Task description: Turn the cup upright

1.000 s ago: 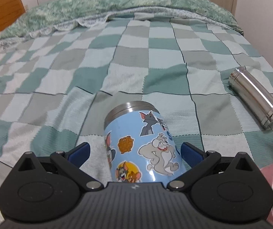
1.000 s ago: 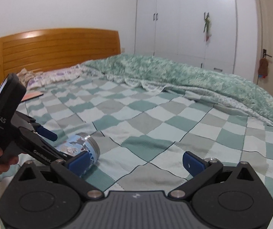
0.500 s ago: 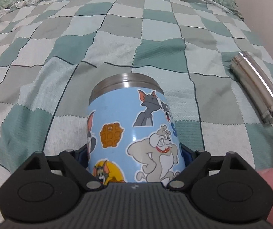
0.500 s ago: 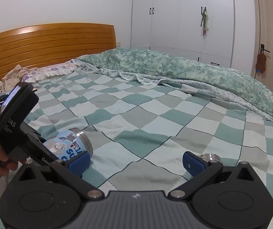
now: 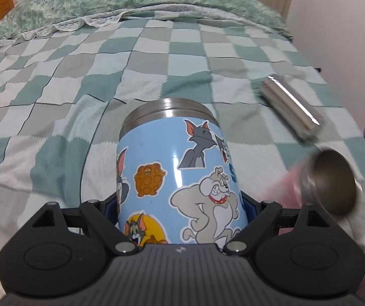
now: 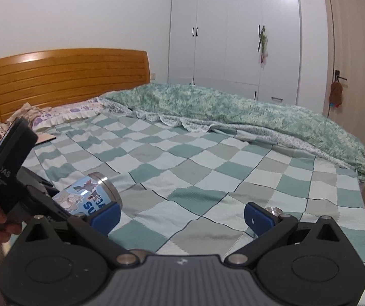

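A light blue cup (image 5: 180,178) with cartoon cat and dog stickers and a steel rim lies tilted between the fingers of my left gripper (image 5: 180,206), which is shut on its sides. The steel end points away from me, raised off the checked blanket. In the right wrist view the same cup (image 6: 88,196) shows at the left, held by the left gripper and slanting up. My right gripper (image 6: 181,215) is open and empty above the bed.
A steel flask (image 5: 292,107) lies on its side on the checked blanket (image 5: 106,81) at the right. A blurred pink cup with a steel end (image 5: 330,183) is near my right side. A rolled green quilt (image 6: 233,107) and wooden headboard (image 6: 67,76) lie beyond.
My left gripper closed on the blue cup and has lifted its steel end off the blanket. The pink cup at the right has shifted into view. The right gripper stays open.
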The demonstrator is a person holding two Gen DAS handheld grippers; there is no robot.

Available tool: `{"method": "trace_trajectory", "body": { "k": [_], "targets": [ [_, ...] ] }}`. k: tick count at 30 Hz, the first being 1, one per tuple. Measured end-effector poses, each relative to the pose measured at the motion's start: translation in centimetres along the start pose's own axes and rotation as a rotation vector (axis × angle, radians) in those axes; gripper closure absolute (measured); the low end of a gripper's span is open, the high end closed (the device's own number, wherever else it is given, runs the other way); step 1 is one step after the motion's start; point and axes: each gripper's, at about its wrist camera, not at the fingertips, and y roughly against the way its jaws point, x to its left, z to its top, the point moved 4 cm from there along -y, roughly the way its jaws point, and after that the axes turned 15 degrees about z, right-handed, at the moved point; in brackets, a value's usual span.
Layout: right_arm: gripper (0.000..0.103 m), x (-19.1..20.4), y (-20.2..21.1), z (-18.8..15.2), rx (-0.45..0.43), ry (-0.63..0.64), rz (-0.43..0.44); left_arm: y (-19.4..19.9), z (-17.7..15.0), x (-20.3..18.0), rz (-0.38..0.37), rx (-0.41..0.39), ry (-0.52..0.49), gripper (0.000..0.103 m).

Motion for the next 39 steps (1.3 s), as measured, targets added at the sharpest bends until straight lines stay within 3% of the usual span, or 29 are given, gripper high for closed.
{"method": "trace_trajectory", "body": {
  "k": [9, 17, 21, 24, 26, 32, 39],
  "targets": [
    [0.000, 5.3, 4.2, -2.8, 0.017, -0.030, -0.008, 3.0, -6.4, -1.3, -0.050, 0.028, -0.019, 0.015],
    [0.000, 7.8, 6.0, -6.4, 0.062, -0.083, -0.041, 1.0, -9.9, -2.9, -0.022, 0.031, -0.059, 0.014],
    [0.000, 8.5, 6.1, -7.6, 0.088, -0.112, -0.057, 0.2, -10.4, -2.8, -0.034, 0.008, -0.033, 0.016],
    [0.000, 8.9, 6.0, -8.2, 0.103, -0.133, -0.075, 0.3, -10.3, -2.6, -0.039, 0.038, -0.044, 0.006],
    [0.000, 9.2, 5.8, -8.4, 0.109, -0.143, -0.085, 1.1, -10.4, -1.9, -0.050, 0.025, -0.053, 0.000],
    [0.000, 10.7, 5.3, -8.3, 0.105, -0.171, -0.100, 6.1, -10.4, 2.7, -0.086, -0.099, -0.017, 0.000],
    [0.000, 14.0, 1.7, -7.4, 0.149, -0.177, -0.073, 7.2, -10.4, 7.9, -0.040, -0.166, 0.001, 0.000]
  ]
}}
